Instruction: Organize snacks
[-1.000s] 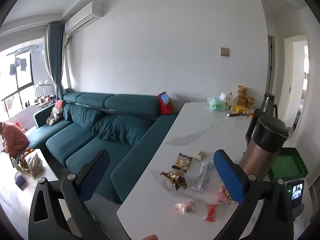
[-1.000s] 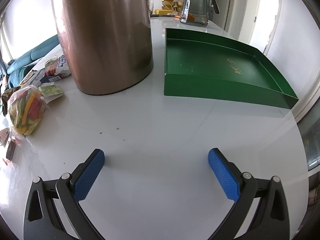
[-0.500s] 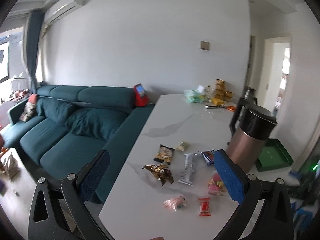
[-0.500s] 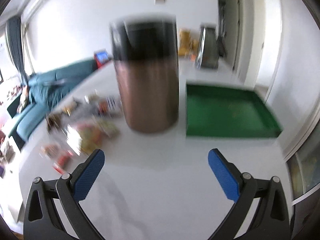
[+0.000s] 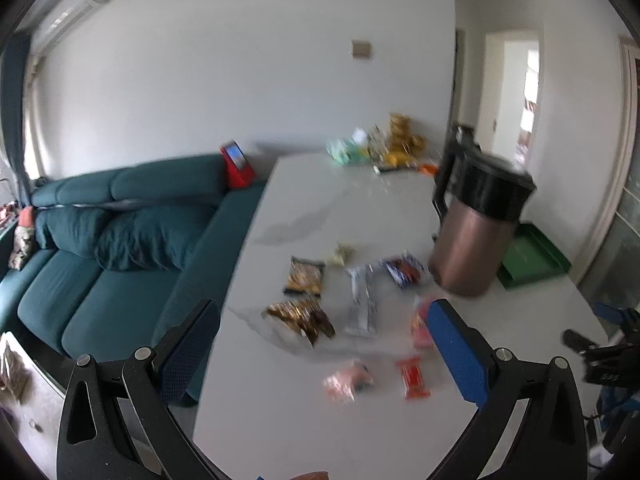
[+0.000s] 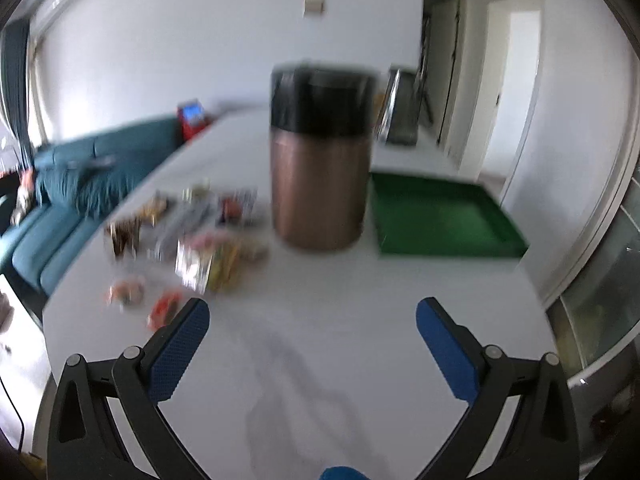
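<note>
Several snack packets lie loose on the white table (image 5: 320,432): a brown crinkled bag (image 5: 301,319), an orange-brown packet (image 5: 305,277), a silver bar wrapper (image 5: 362,300), a blue packet (image 5: 404,270), a small red one (image 5: 413,378) and a pink one (image 5: 346,381). An empty green tray (image 6: 440,216) sits right of a copper bin (image 6: 320,184). My left gripper (image 5: 322,342) hangs open above the table's near edge. My right gripper (image 6: 312,340) is open over bare tabletop, with the blurred snack pile (image 6: 208,256) ahead to its left.
A teal sofa (image 5: 112,240) runs along the table's left side. Jars and bags (image 5: 384,148) crowd the far end of the table, beside a dark kettle (image 5: 456,160). The copper bin (image 5: 476,236) stands between the snacks and the green tray (image 5: 532,260).
Both views have swung and pulled back. The left gripper turned right, bringing the snacks toward centre. The right gripper rose from close behind the bin to a higher, farther view.
</note>
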Demonstrator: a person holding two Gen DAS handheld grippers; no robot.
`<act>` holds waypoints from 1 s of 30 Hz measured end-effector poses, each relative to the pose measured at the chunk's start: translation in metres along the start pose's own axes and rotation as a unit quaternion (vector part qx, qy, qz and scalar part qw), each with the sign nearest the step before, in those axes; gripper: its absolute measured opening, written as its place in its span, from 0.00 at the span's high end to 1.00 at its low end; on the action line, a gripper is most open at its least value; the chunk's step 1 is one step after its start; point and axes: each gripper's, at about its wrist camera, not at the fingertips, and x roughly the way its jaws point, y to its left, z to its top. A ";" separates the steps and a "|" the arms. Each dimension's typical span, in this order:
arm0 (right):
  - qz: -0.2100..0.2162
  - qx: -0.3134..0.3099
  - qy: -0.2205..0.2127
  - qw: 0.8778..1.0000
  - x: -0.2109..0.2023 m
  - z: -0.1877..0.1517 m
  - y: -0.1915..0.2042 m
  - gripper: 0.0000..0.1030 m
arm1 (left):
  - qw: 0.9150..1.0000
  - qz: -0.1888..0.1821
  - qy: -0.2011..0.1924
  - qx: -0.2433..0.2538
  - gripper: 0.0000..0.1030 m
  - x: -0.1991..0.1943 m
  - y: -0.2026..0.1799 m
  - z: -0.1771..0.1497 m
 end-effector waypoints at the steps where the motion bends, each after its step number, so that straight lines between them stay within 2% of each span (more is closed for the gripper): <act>1: 0.003 -0.005 0.023 1.000 0.009 -0.004 0.006 0.00 | 1.000 -0.004 0.008 0.003 0.01 0.003 -0.001 -0.004; 5: 0.014 -0.017 0.063 0.998 0.020 -0.018 0.031 0.00 | 0.999 -0.020 0.042 0.004 0.01 0.017 -0.004 -0.019; 9: 0.022 -0.024 0.077 0.997 0.020 -0.031 0.048 0.00 | 0.998 -0.025 0.064 0.007 0.01 0.024 -0.002 -0.031; 20: 0.016 -0.006 0.080 0.997 0.021 -0.036 0.065 0.00 | 0.995 -0.031 0.090 0.011 0.01 0.033 0.019 -0.046; 30: -0.012 0.028 0.093 0.995 0.021 -0.041 0.057 0.00 | 0.991 -0.065 0.112 0.023 0.01 0.055 0.015 -0.050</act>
